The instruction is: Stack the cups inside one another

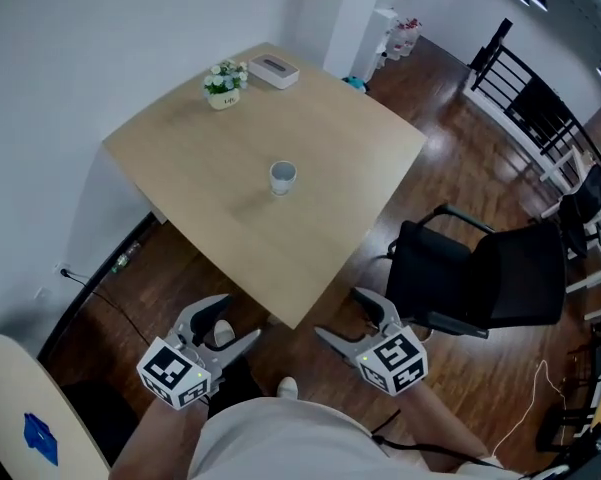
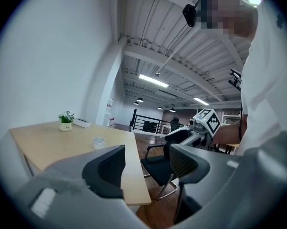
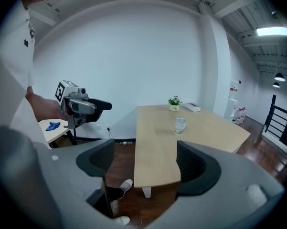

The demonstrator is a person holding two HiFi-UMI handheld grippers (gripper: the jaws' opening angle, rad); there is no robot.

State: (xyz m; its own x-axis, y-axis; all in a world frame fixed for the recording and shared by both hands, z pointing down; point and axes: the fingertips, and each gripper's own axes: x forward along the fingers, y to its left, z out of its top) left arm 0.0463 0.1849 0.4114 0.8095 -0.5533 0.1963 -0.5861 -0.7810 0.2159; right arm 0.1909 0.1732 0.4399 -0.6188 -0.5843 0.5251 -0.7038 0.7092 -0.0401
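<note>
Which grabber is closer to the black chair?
Right. The right gripper hangs open off the table, just beside the black chair. The left gripper, open too, is farther away, past the table's near corner.

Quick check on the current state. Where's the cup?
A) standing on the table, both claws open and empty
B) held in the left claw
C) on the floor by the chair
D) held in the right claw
A: the cup stands upright mid-table, while the left claw and right claw are off the table's near corner, jaws apart with nothing between them.
</note>
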